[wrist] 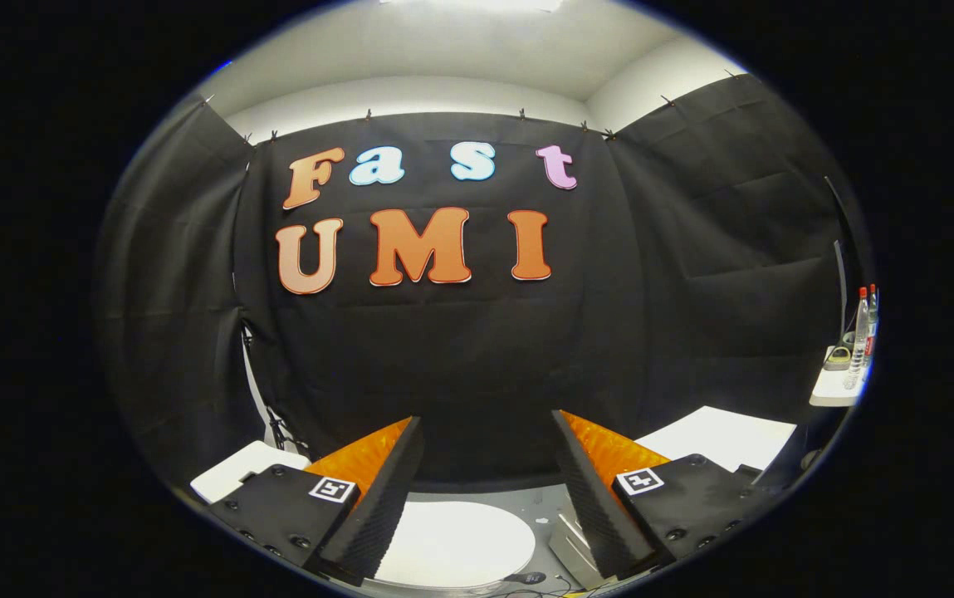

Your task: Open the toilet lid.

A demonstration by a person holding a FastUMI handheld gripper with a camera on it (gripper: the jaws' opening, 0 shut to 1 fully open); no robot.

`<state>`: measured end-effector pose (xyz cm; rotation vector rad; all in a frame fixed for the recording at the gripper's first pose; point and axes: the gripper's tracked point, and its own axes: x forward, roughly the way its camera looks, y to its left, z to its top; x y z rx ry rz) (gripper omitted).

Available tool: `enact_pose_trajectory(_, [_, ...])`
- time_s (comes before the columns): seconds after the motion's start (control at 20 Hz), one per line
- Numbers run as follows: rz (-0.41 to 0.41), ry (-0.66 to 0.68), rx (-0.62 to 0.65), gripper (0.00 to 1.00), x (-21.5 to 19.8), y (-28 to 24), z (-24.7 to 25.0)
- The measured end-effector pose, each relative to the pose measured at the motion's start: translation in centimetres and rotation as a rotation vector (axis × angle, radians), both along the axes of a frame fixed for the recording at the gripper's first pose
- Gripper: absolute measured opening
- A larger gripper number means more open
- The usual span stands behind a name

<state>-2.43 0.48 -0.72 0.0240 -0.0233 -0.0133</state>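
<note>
Gripper spread wide, nothing between its fingers. Toilet lid, white and lying flat, sits low between the fingers toward 6 o'clock, untouched. Two bottles stand on a shelf at 3 o'clock, well apart

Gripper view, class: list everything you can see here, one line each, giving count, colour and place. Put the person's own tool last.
Toilet lid: one, white, closed and flat, low between the fingers.
Grey floor: one patch, grey, just beyond the lid.
White surface: one, white, beyond the right finger.
White surface on the other side: one, white, beyond the left finger.
Shelf: one, white, far right against the cloth wall.
Bottles: two, clear with red caps, upright on the shelf.
Cloth wall: black, all round the booth.
Ceiling: white, above the cloth.
Gripper: one, black fingers with orange sides, open, above the lid, holding nothing.
</note>
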Motion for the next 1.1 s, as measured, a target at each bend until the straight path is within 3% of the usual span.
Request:
enact_pose_trajectory(0.55, [-0.049, 0.014, 0.053, 0.98, -0.2, -4.1, -6.0])
enact_pose_trajectory(0.9, [-0.102, 0.107, 0.100, 0.98, 1.8, -6.5, -16.7])
enact_pose_trajectory(1.1, [-0.132, 0.190, 0.208, 0.98, 2.6, -7.1, -23.7])
